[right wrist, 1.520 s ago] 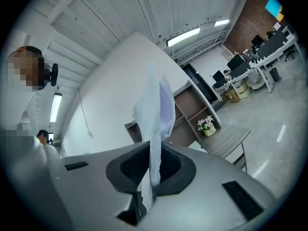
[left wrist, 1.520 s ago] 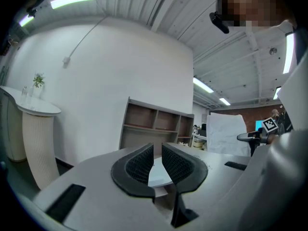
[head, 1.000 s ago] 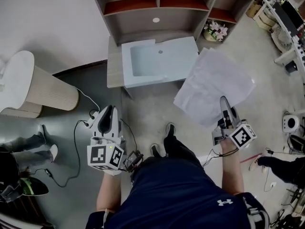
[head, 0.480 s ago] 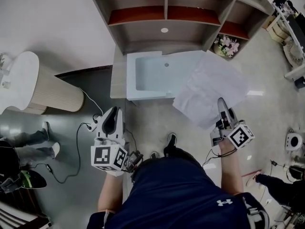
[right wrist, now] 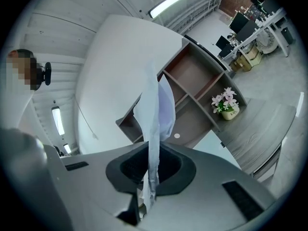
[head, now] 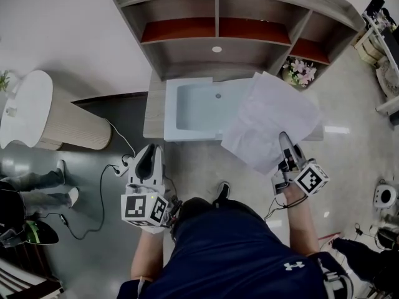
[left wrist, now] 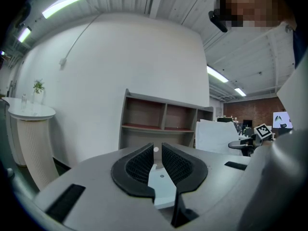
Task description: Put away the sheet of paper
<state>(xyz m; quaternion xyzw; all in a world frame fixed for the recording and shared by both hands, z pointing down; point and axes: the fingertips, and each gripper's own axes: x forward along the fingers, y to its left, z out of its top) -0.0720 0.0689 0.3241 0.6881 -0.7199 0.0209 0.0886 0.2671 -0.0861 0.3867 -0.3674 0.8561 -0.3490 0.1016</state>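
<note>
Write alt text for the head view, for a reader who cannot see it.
The right gripper is shut on the near corner of a white sheet of paper, held up before a pale blue tray and a wooden shelf. The left gripper is empty, at lower left.

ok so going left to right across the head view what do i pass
round white table → left hand-held gripper → pale blue tray → sheet of paper

Potted flowers [head: 300, 73] at the wooden shelf's [head: 181, 28] right end
</note>
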